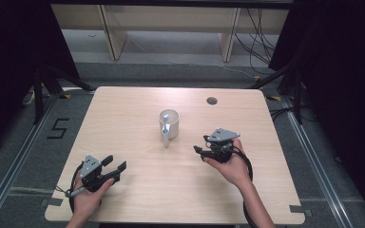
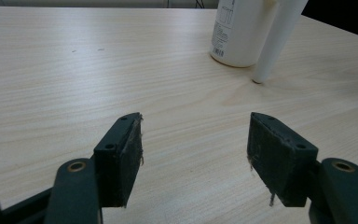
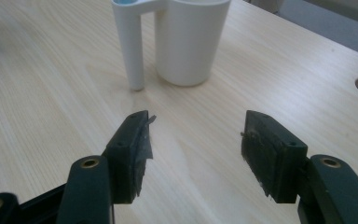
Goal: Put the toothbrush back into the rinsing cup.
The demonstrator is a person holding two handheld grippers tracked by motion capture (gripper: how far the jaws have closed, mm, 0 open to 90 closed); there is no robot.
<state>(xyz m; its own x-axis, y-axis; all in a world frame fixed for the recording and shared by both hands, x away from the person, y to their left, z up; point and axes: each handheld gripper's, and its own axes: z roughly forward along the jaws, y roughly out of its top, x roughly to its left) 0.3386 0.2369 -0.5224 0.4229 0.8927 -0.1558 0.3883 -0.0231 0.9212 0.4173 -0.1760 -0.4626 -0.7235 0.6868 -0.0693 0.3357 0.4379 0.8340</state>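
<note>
We see white cup [image 1: 171,123] standing near middle of table [image 1: 123,109], white tube [image 1: 165,130] fixed to its near side, foot on tabletop. Round hole [image 1: 212,100] in table beyond cup, to its right. Nothing between cup and either gripper.

Left gripper [image 1: 115,166]: jaws wide apart, holding nothing, well apart from cup. Right gripper [image 1: 200,148]: jaws wide apart, empty, near cup.

Cup top cut off in left gripper view. Label [image 2: 223,29] with barcode on cup, print too small for us to read. "5" [image 1: 58,128] marked on floor left of table.
</note>
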